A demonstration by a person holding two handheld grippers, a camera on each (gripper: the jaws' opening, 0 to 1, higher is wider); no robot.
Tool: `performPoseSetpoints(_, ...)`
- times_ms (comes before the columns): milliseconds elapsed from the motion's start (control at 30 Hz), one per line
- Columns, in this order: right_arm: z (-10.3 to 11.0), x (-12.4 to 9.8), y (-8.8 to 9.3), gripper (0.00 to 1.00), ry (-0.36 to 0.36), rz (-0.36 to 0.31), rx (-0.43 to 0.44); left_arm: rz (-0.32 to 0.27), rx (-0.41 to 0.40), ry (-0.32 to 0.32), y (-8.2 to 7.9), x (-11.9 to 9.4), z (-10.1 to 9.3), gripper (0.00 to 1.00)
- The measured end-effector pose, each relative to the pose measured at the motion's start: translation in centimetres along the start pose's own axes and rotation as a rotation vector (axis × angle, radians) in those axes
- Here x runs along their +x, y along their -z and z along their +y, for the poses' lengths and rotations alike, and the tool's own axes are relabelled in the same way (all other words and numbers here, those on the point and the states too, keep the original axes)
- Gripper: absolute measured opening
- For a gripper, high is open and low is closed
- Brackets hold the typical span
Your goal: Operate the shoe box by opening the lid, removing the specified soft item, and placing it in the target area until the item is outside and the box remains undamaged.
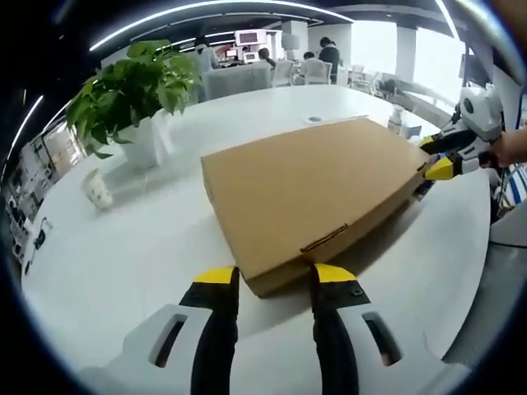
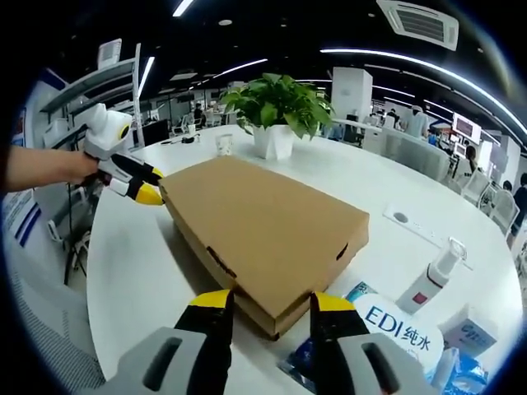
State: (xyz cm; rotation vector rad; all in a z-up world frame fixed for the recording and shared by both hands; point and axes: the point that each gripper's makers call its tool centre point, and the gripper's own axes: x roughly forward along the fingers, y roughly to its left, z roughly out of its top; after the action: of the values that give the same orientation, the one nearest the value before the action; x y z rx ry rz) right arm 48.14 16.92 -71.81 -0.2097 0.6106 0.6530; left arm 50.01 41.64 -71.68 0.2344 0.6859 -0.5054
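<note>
A flat brown cardboard shoe box (image 1: 313,193) lies on the white table (image 1: 123,263) with its lid down. My left gripper (image 1: 276,278) is open, its yellow-tipped jaws either side of the box's near corner. At the opposite corner, the right gripper (image 1: 435,158) is held by a hand (image 1: 512,146). In the right gripper view the box (image 2: 263,222) runs away from my right gripper (image 2: 272,303), which is open and straddles its own near corner. The left gripper (image 2: 142,185) sits at the far left corner. The soft item is hidden inside.
A potted plant (image 1: 136,86) and a paper cup (image 1: 97,189) stand beyond the box. A pump bottle (image 2: 432,280), a white EDI canister (image 2: 395,325) and small packs lie to the right of my right gripper. Chairs and people are far behind.
</note>
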Motion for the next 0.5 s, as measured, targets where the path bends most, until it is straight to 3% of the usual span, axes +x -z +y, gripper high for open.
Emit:
performPoseSetpoints(300, 0.01, 0.03, -0.02, 0.34, 0.004, -0.001, 0.004, 0.002, 0.002, 0.005, -0.02, -0.05, -0.21, 0.36)
performPoseSetpoints(500, -0.11, -0.11, -0.15, 0.34, -0.004, -0.006, 0.036, 0.016, -0.003, 0.026, -0.03, -0.08, -0.73, 0.43)
